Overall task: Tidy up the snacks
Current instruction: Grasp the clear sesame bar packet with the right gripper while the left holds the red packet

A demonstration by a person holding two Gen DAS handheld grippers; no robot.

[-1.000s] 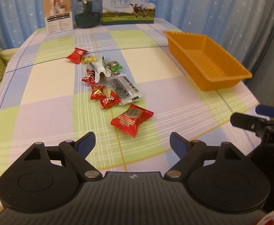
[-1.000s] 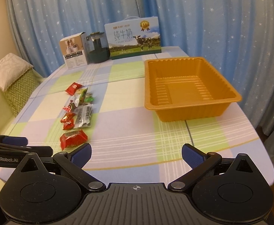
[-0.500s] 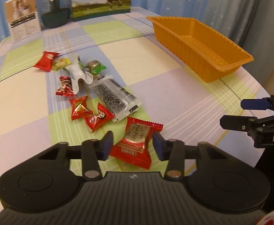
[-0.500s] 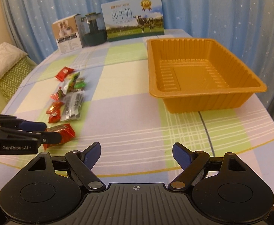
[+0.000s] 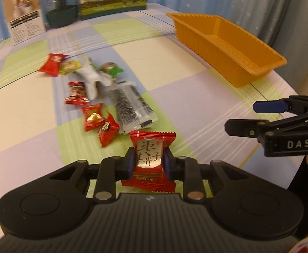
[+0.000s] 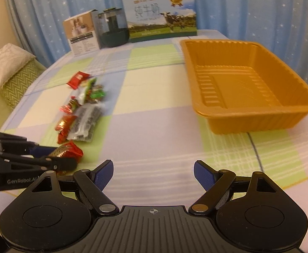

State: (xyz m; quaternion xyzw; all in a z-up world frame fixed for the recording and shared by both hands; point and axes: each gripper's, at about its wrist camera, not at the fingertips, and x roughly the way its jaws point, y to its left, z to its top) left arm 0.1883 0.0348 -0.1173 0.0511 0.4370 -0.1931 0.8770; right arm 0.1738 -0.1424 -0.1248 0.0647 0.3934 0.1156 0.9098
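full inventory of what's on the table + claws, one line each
large red snack packet: 1, red with silver panel, clamped in left claw at near edge of the pile
small red candies: 4, red, in the loose pile on the table's left side
yellow-green candy: 1, far end of pile
green candy: 1, far end of pile
white wrapper: 1, mid pile
clear packet with black print: 1, right side of pile
tray: 1, orange, empty, table's right side
milk carton box: 1, blue-green, far edge
dark appliance: 1, far edge
small box: 1, white-brown, far edge
tablecloth: 1, pastel check
left claw: shut on packet
right claw: open, empty
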